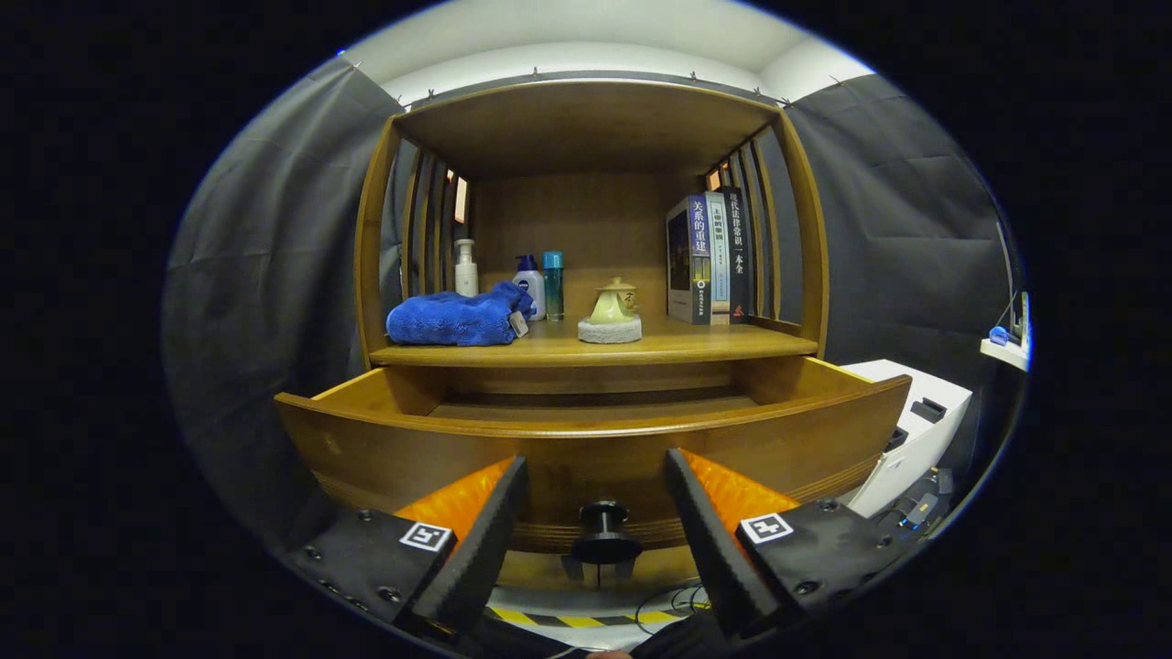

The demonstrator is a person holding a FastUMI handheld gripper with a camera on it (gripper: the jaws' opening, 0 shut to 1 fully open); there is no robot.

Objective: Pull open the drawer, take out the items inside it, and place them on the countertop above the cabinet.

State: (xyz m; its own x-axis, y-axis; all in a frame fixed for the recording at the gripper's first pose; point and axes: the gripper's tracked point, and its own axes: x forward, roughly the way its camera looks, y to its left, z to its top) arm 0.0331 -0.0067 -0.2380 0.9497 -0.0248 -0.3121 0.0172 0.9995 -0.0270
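The wooden cabinet (586,229) is filling the scene ahead, its countertop (659,343) already carrying a blue towel (453,318) at ten o'clock from the fingers, three bottles (531,282) behind it, a small teapot (612,311) at twelve and books (710,261) at one. Below, the drawer (412,448) is standing pulled out — so the opening step looks finished and the taking-out is in hand. Its inside is showing bare wood; any contents are lying hidden behind the front panel. The gripper (595,480) is holding nothing, its fingers spread wide on either side of the dark knob (602,531) without touching it. Next it likely needs lifting over the front — to look in and reach down.
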